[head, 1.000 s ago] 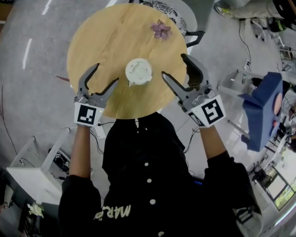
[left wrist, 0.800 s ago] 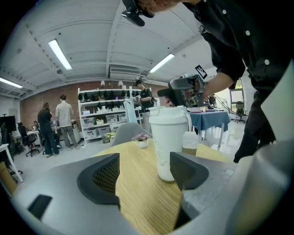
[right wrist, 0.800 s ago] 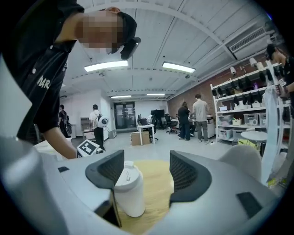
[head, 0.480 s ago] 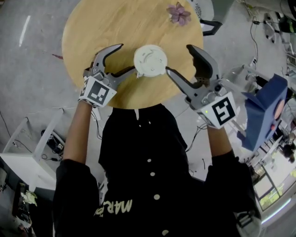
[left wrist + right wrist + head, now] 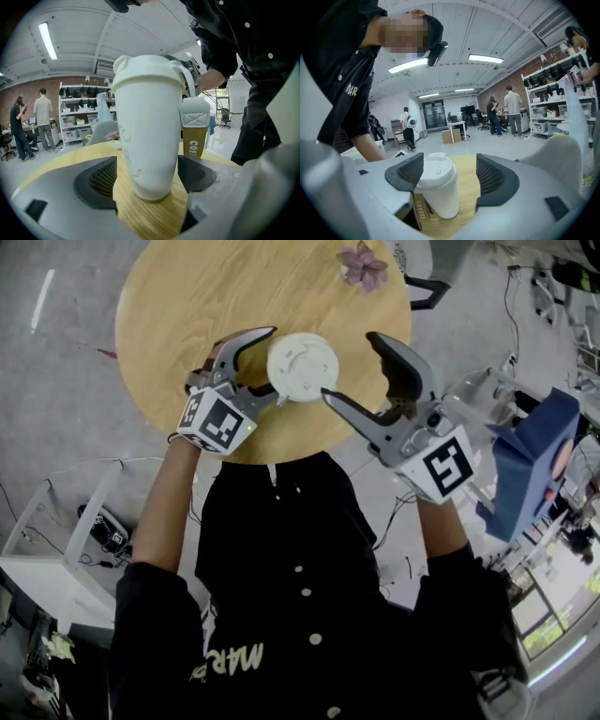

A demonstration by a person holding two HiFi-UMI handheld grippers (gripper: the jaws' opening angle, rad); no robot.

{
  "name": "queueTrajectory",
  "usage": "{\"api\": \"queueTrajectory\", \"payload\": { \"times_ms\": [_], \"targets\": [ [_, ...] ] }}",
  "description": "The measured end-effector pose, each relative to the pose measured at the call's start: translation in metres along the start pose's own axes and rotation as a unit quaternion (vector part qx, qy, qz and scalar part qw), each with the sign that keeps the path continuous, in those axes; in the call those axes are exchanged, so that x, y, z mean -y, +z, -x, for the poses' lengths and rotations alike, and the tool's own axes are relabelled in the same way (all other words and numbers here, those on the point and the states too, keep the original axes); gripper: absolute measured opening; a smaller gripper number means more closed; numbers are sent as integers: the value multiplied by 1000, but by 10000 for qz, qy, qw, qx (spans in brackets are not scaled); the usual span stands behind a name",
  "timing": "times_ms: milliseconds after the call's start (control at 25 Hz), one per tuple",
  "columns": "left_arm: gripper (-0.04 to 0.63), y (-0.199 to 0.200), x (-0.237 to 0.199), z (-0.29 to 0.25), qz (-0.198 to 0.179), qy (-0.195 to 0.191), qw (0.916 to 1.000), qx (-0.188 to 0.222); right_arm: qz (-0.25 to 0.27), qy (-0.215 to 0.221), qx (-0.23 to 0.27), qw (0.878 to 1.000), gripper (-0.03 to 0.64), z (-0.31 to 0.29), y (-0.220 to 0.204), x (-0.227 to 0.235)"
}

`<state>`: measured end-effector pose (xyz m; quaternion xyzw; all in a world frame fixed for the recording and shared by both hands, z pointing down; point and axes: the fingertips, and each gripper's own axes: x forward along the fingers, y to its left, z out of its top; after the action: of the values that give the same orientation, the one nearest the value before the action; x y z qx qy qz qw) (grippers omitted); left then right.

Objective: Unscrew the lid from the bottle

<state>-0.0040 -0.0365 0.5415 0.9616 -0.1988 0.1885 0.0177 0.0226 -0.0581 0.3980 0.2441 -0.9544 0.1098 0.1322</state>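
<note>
Head view looks steeply down at the table (image 5: 178, 296); both gripper views, low (left closer), share the bottle (image 5: 302, 366).

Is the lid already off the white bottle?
No, the white lid sits on top of the bottle, which stands upright on the wooden table.

Your bottle (image 5: 145, 140) is plain white, and its lid (image 5: 302, 367) is the same white. Its strap (image 5: 194, 140) is tan with white lettering and a white stitched top. The table (image 5: 187, 315) is pale yellow wood grain, the flower (image 5: 362, 265) purple. Your shirt (image 5: 281, 549) is black with white buttons.
</note>
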Motion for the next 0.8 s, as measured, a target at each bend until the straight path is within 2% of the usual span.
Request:
{"api": "queueTrajectory", "payload": {
  "times_ms": [240, 560, 800],
  "targets": [
    [391, 3, 5, -12, 111, -160, 9995, 239, 254, 543, -46, 9982, 372, -9, -3, -16],
    [379, 3, 6, -30, 233, -279, 9983, 454, 839, 1292, -348, 9874, 460, -28, -20, -32],
    [377, 4, 4, -32, 214, -349, 9981, 455, 1143, 1483, -476, 9812, 467, -44, -36, -32]
  ]
}}
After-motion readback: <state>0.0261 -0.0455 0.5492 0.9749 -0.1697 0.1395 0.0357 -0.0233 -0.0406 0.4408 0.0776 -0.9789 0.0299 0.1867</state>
